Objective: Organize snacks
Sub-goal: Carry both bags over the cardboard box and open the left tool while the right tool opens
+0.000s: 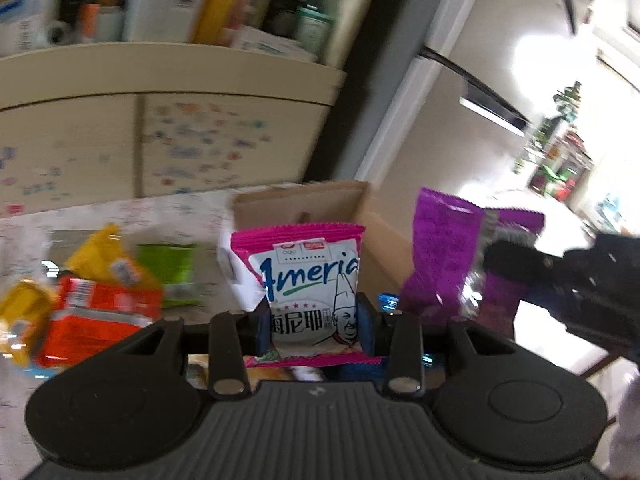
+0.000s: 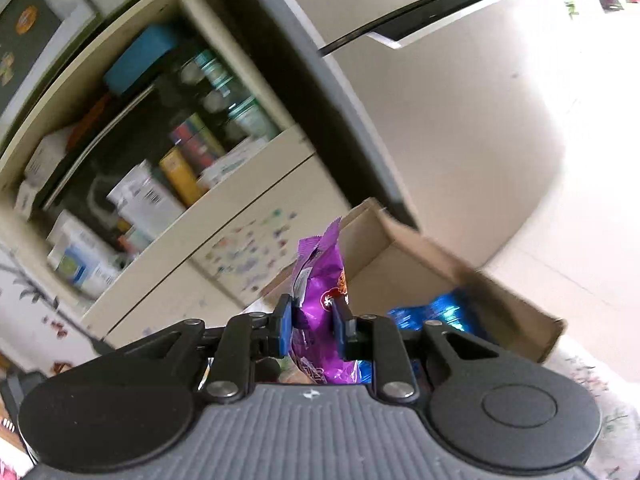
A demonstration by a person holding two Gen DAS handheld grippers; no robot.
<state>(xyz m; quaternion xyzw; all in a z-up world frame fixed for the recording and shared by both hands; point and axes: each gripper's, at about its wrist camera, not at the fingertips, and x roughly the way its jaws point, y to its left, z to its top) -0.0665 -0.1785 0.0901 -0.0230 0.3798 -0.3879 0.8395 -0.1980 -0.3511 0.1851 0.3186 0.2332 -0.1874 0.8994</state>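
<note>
My left gripper (image 1: pixel 314 326) is shut on a pink and white snack packet (image 1: pixel 308 272) and holds it upright above the table, in front of an open cardboard box (image 1: pixel 320 200). My right gripper (image 2: pixel 314 326) is shut on a purple snack bag (image 2: pixel 320 284), held near the same box (image 2: pixel 440 264). In the left wrist view the purple bag (image 1: pixel 444 256) and the right gripper (image 1: pixel 520 264) show to the right of the box. A blue shiny packet (image 2: pixel 436 312) lies inside the box.
Loose snacks lie on the table at left: a yellow packet (image 1: pixel 106 258), a green packet (image 1: pixel 176 272), an orange-red packet (image 1: pixel 96 316). A cream cabinet (image 1: pixel 160 92) with crowded shelves stands behind. A white refrigerator (image 2: pixel 460 120) stands at right.
</note>
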